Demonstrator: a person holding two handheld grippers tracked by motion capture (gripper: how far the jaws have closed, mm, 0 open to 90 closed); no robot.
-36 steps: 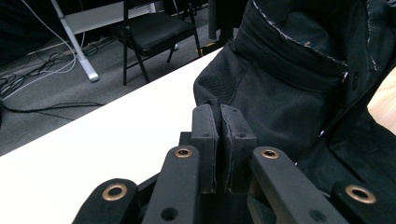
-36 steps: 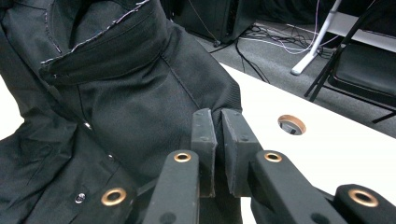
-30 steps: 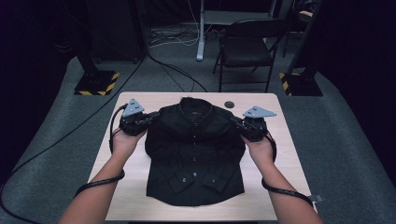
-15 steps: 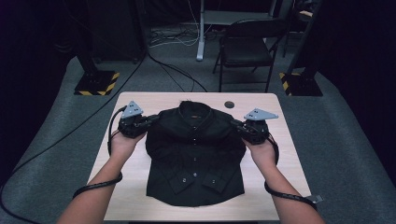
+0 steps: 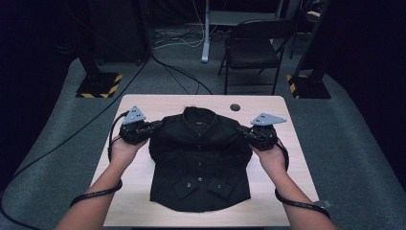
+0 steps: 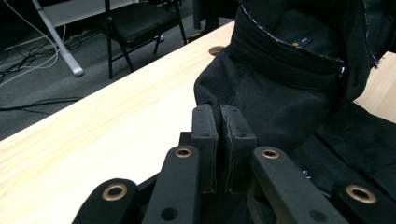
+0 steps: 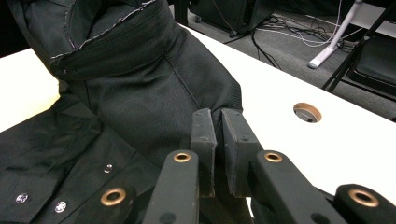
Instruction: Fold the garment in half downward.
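Pale wooden table (image 5: 143,167) in dark studio, both grippers' fingers (image 6: 205,135) clamped on black shirt (image 5: 198,163).

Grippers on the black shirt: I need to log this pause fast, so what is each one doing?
Left gripper: shut on the black shirt at its shoulder.
Right gripper: shut on the black shirt at the other shoulder.

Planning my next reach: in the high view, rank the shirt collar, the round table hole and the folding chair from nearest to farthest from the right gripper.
From the right gripper, shut on the shirt's shoulder:
1. Round table hole: just behind it, near the table's far edge.
2. Shirt collar: toward the table's middle, somewhat farther off.
3. Folding chair: on the floor beyond the table, clearly farthest.
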